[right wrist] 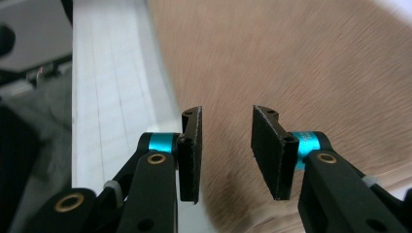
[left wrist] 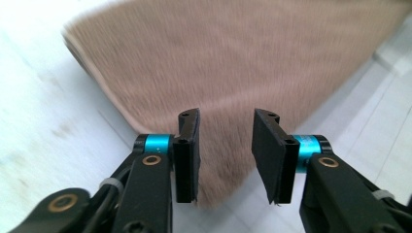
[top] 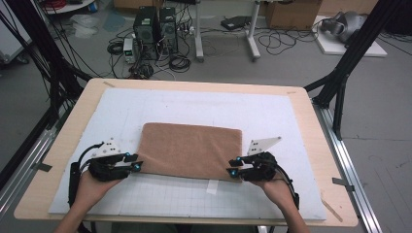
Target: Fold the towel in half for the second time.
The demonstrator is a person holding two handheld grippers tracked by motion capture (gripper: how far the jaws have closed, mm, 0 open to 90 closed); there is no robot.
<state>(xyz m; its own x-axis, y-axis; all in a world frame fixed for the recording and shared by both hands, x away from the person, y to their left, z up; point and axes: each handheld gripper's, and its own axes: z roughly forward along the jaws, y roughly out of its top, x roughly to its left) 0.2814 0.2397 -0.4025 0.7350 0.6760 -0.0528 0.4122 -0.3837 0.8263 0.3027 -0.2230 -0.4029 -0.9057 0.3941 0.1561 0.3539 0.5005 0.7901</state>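
A folded brown towel (top: 190,150) lies flat on the white gridded mat (top: 272,111) that covers the wooden worktop (top: 311,126), a little nearer the person's edge than the middle. The left claw (top: 138,165) sits at the towel's near left corner and the right claw (top: 232,171) at its near right corner, each held in a hand coming in from the bottom of the high view. In the left gripper view the left claw (left wrist: 226,145) is released: its two black pads (left wrist: 187,155) stand apart with a clear gap, the towel's (left wrist: 233,63) corner lying below and beyond them, not pinched. In the right gripper view the right claw (right wrist: 226,145) is likewise released, jaws parted over the towel's (right wrist: 301,63) edge, with the mat (right wrist: 111,97) showing beside it. A small strip of white tape (top: 211,186) lies on the mat just in front of the towel's near edge
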